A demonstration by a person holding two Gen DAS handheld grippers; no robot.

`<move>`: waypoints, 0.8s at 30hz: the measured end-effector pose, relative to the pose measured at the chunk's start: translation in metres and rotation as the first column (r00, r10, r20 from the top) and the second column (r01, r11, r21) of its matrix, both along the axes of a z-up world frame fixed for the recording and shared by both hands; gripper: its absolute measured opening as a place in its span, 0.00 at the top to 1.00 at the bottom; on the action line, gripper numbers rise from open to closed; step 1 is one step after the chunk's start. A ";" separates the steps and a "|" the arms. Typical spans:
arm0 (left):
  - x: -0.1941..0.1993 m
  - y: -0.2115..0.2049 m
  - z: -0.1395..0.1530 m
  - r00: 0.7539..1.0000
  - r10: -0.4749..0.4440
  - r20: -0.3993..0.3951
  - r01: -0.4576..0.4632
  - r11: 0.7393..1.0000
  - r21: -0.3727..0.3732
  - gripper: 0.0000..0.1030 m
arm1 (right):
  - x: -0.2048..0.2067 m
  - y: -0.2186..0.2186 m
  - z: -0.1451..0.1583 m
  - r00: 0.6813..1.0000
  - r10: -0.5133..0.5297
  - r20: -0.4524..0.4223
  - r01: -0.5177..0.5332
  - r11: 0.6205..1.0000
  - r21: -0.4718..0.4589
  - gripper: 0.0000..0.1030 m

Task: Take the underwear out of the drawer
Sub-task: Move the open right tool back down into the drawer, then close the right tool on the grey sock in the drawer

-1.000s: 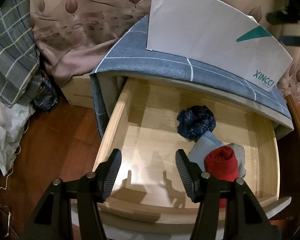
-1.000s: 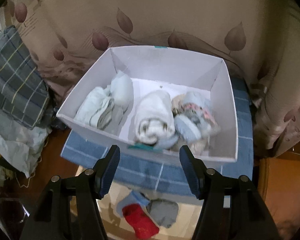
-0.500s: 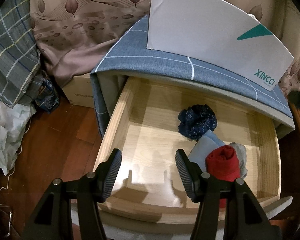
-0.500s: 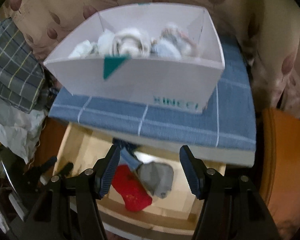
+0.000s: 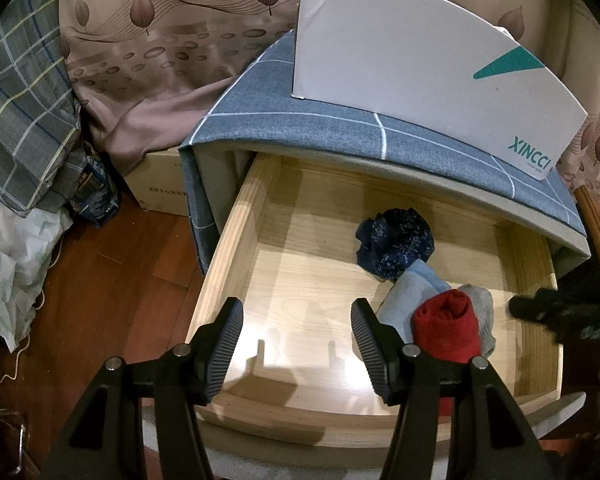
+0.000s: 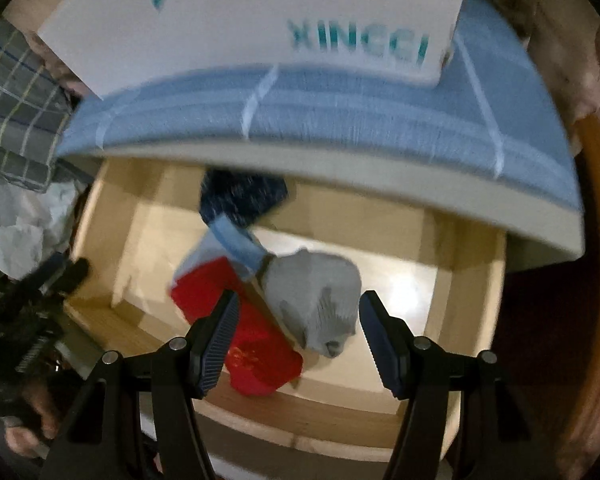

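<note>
The wooden drawer (image 5: 236, 248) (image 6: 476, 280) is pulled out and holds rolled underwear: a dark blue speckled one (image 5: 396, 242) (image 6: 242, 196), a light blue one (image 5: 410, 292) (image 6: 230, 242), a red one (image 5: 446, 322) (image 6: 236, 320) and a grey one (image 5: 482, 304) (image 6: 316, 292). My left gripper (image 5: 296, 344) hangs open over the drawer's bare front left floor, with nothing between its fingers. My right gripper (image 6: 294, 338) is open above the drawer's front, and the grey roll shows between its fingers, apart from the pads. In the left wrist view the right gripper (image 5: 556, 312) enters at the right edge.
A white XINCCI box (image 5: 420, 64) (image 6: 260, 12) stands on the blue checked cloth (image 5: 340, 128) (image 6: 340, 108) covering the cabinet top. A cardboard box (image 5: 156, 184), plaid fabric (image 5: 16, 120) and a plastic bag (image 5: 8, 252) lie at the left on the wooden floor. A hand (image 6: 28, 428) holds the left gripper.
My right gripper has come down from above the white box to just over the open drawer, and now shows at the right edge of the left wrist view. The left gripper has stayed put.
</note>
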State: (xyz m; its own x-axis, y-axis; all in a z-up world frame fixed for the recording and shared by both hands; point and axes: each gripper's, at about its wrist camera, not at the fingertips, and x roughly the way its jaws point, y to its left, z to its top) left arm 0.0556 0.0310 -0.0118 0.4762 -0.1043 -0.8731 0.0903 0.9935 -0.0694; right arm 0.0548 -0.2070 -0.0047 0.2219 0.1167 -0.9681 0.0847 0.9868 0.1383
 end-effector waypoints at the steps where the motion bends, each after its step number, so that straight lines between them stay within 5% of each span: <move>1: 0.000 0.000 0.000 1.000 -0.001 0.000 0.001 1.000 0.000 0.44 | 0.000 0.000 -0.008 1.000 -0.002 -0.013 0.002 1.000 -0.003 0.42; 7: 0.000 0.000 0.000 1.000 -0.002 -0.002 0.002 1.000 -0.001 0.44 | 0.007 -0.001 -0.040 0.998 -0.025 -0.062 0.023 0.999 -0.023 0.42; 10: 0.000 0.000 0.000 1.000 0.002 -0.003 -0.002 1.000 -0.004 0.44 | 0.014 -0.001 -0.049 0.997 -0.042 -0.071 0.040 0.999 -0.031 0.32; 24: 0.001 -0.001 0.000 1.000 0.004 -0.004 -0.004 1.000 -0.002 0.44 | 0.025 0.002 -0.082 0.985 -0.041 -0.167 0.027 0.996 -0.084 0.32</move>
State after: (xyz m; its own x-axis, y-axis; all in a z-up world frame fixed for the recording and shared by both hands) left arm 0.0564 0.0305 -0.0118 0.4731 -0.1038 -0.8749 0.0860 0.9937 -0.0714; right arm 0.0803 -0.2050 -0.0863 0.0575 0.0319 -0.9978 0.1334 0.9903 0.0393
